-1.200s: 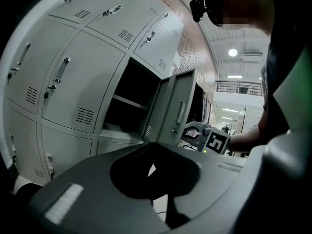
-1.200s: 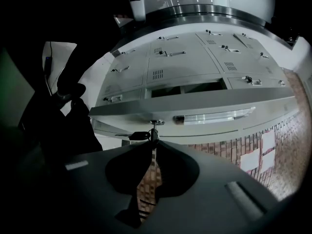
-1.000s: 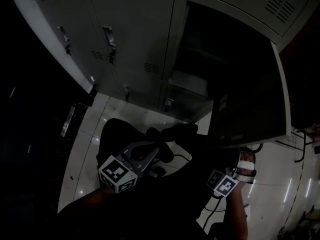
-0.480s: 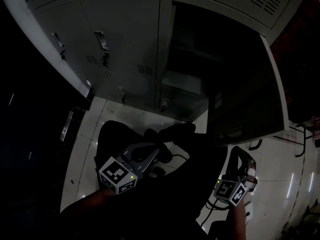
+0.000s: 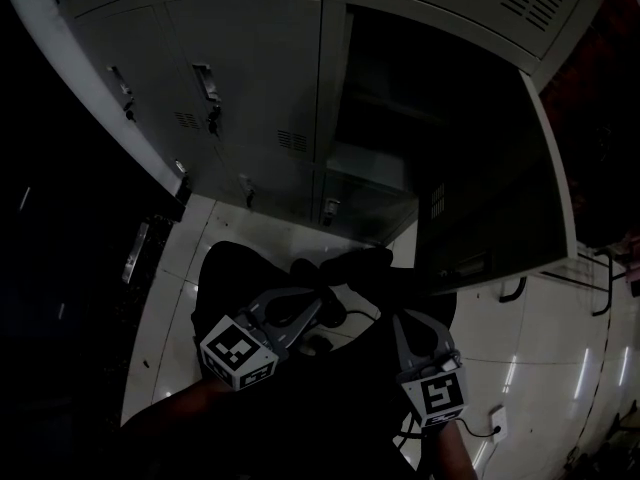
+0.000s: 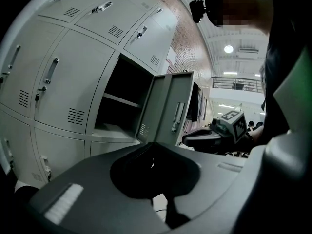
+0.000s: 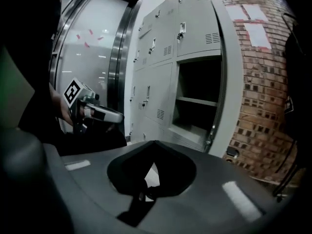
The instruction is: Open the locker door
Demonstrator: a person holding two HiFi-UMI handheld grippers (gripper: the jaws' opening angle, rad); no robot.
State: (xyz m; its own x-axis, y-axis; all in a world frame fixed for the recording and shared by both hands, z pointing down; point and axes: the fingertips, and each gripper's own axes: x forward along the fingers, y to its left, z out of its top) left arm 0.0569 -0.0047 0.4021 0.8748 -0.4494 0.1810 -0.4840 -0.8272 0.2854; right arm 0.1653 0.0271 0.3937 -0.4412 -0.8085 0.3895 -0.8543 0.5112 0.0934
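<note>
The grey locker door (image 5: 495, 183) stands swung wide open to the right, its handle (image 6: 178, 117) showing in the left gripper view. Behind it lies the dark compartment (image 5: 400, 98) with a shelf (image 7: 195, 100). Both grippers hang low in front of my body, apart from the locker. My left gripper (image 5: 322, 300) is shut with nothing between its jaws, which meet at their tips (image 6: 152, 144). My right gripper (image 5: 398, 318) is also shut and empty (image 7: 155, 143), below and left of the door's lower edge. Each gripper shows in the other's view: right gripper (image 6: 214, 136), left gripper (image 7: 100, 112).
Closed grey lockers with handles (image 5: 205, 80) fill the wall left of the open one. Below is glossy white tiled floor (image 5: 545, 363) with a cable and socket (image 5: 495, 423). A brick wall (image 7: 258, 87) stands right of the lockers. My dark shoes (image 5: 345, 266) are near the locker base.
My right gripper has drawn away from the door's lower edge, moving left and down toward my body, and its jaws have closed. The door stays open. The left gripper has barely moved.
</note>
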